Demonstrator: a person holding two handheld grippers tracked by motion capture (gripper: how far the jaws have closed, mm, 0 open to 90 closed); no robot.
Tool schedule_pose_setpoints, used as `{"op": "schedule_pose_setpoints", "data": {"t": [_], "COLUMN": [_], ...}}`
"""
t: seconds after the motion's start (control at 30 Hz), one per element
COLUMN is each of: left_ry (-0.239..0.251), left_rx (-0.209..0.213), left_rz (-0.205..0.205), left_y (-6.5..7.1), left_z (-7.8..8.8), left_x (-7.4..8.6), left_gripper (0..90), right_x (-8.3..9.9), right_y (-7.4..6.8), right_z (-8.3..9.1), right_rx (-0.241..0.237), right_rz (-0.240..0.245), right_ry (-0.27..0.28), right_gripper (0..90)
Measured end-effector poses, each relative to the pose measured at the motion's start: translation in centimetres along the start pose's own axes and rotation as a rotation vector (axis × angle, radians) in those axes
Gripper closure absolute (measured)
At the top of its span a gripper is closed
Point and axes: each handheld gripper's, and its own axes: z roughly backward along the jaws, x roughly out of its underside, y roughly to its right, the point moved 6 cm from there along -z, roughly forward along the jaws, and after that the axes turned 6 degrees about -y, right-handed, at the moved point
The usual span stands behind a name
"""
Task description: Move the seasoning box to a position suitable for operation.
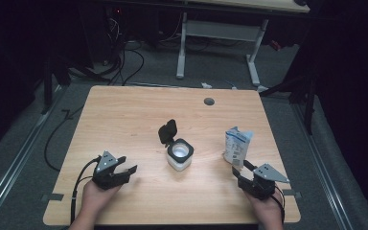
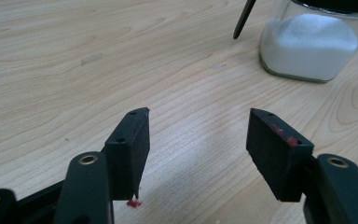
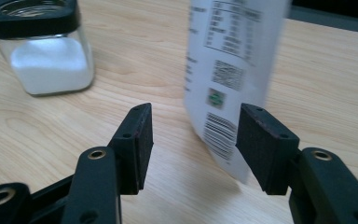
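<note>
On pale wood table (image 1: 124, 120), grey floor (image 1: 211, 67), dark room

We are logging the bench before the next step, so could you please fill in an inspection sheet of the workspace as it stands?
Surface: wooden table, with a round grommet hole near the far edge.
Job's things: glass jar of white powder, its black flip lid open; white pouch standing upright to its right.
Clutter: nothing seen.
Grippers: left gripper open, nothing between its jaws; right gripper open, the pouch's lower edge between its jaws, pads not pressing it.
Cables: a black cable trails from the left gripper; more lie on the floor.
Surroundings: dark room, grey floor, a white desk frame beyond.
</note>
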Motion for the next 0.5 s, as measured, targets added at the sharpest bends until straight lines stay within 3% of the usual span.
{"op": "schedule_pose_setpoints", "data": {"t": [0.1,0.5], "left_ry": [-0.004,0.005], "left_rx": [0.019,0.016], "left_rz": [0.000,-0.027], "left_y": [0.3,0.8], "left_z": [-0.3,-0.6], "left_x": [0.0,0.0], "left_gripper": [42.2,45.7], "right_x": [-0.2,-2.2], "right_y": [-1.1,-4.5], "right_z": [-0.8,-3.4], "right_rx": [-0.019,-0.082], "right_rz": [0.027,0.125], "right_ry": [-0.009,-0.034], "right_gripper": [48.5,55.5]}}
